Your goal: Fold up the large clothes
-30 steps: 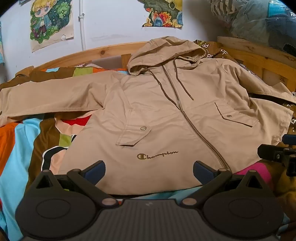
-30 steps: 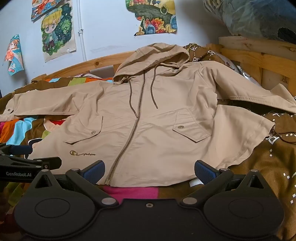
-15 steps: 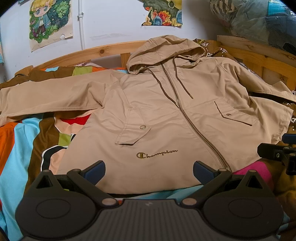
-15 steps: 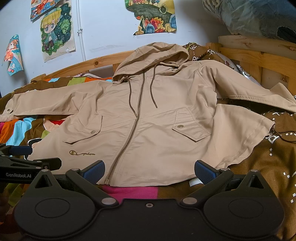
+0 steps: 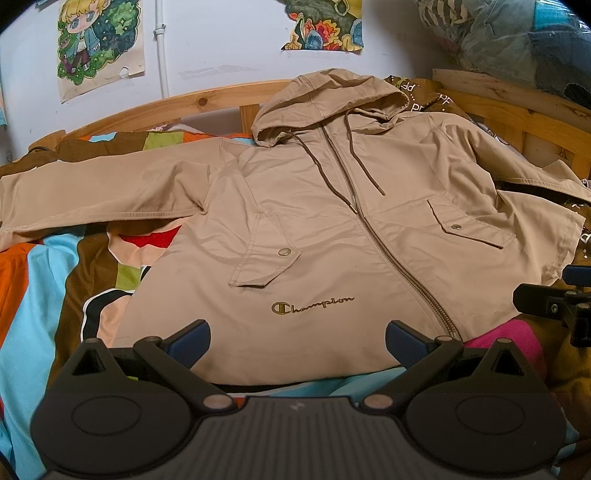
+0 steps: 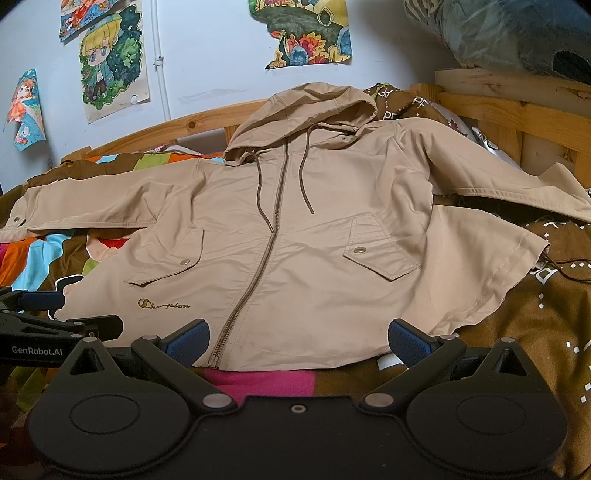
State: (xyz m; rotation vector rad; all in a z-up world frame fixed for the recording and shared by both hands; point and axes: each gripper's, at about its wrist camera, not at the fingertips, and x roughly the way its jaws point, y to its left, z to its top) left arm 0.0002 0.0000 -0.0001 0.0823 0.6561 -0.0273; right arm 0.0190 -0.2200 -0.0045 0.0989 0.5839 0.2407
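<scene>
A tan hooded jacket point(image 5: 332, 221) point(image 6: 295, 240) lies face up and zipped on the bed, sleeves spread out to both sides, hood toward the wall. My left gripper point(image 5: 297, 338) hovers open just short of the hem, left of the zipper, with nothing between its blue pads. My right gripper point(image 6: 297, 339) is open too, over the hem to the right of the zipper's end. Each gripper shows at the edge of the other's view: the right gripper point(image 5: 554, 302) and the left gripper point(image 6: 55, 317).
A bright patchwork blanket point(image 5: 44, 288) covers the bed's left side and a brown patterned one point(image 6: 546, 314) the right. A wooden bed rail point(image 5: 184, 107) runs along the wall. A wooden frame point(image 6: 517, 110) with bundled bedding point(image 6: 517, 33) stands at the right.
Both views have shifted only slightly; the jacket lies as before and both grippers stay open near the hem.
</scene>
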